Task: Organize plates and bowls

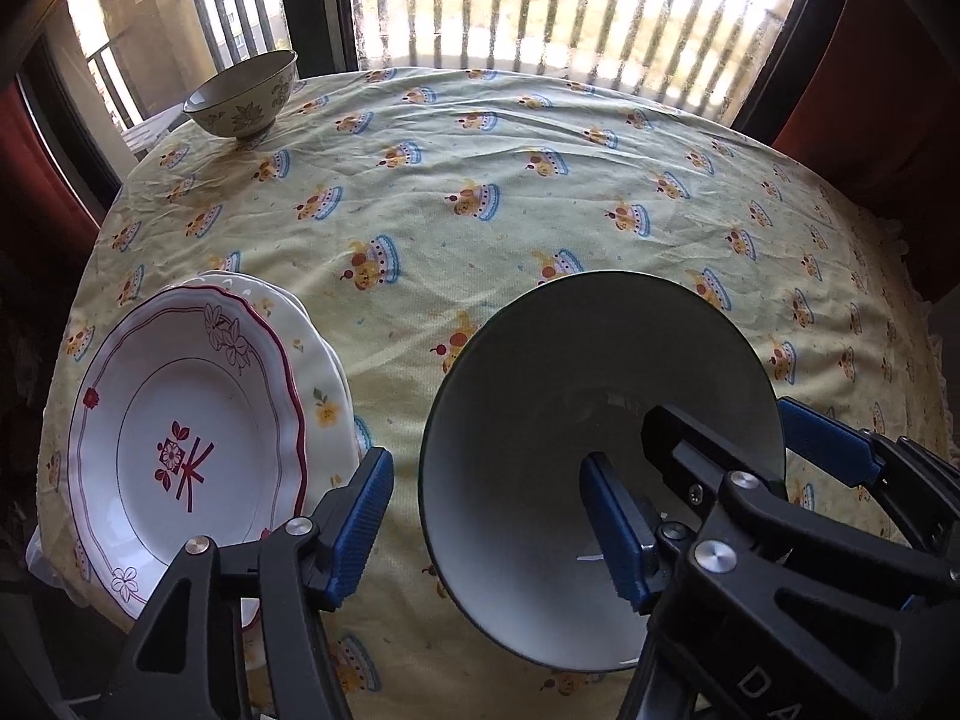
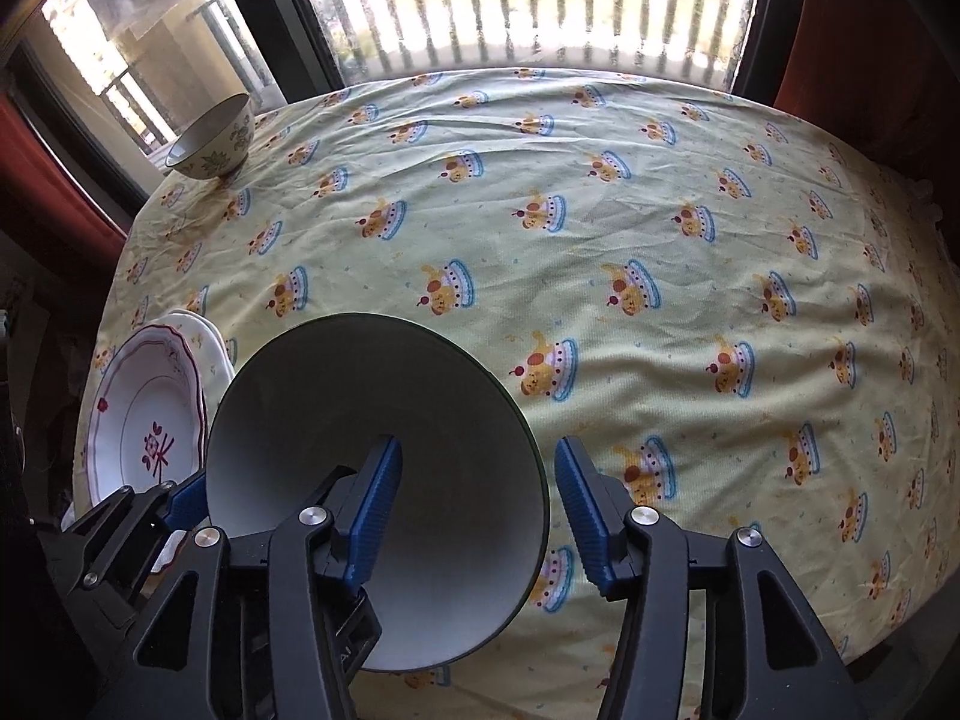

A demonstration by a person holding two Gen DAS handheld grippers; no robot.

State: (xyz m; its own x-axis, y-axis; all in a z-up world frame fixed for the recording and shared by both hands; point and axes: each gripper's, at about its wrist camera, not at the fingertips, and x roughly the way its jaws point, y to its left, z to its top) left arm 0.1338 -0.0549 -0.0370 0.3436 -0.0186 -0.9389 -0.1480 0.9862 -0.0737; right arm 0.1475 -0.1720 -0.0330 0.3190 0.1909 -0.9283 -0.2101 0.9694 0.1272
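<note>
Sitting upright near the front of the worktop, on the yellow printed cloth: a large white bowl, nothing visible inside but blue tong tips. Left tongs parted wide astride its left rim, one pad inside, the other outside, neither pressing. Right tongs likewise spread across the right rim, pads clear of the wall. Just left of the bowl: red-patterned plate, bare, stacked on a floral plate. Far back left, well apart: small patterned bowl, contents not discernible.
</note>
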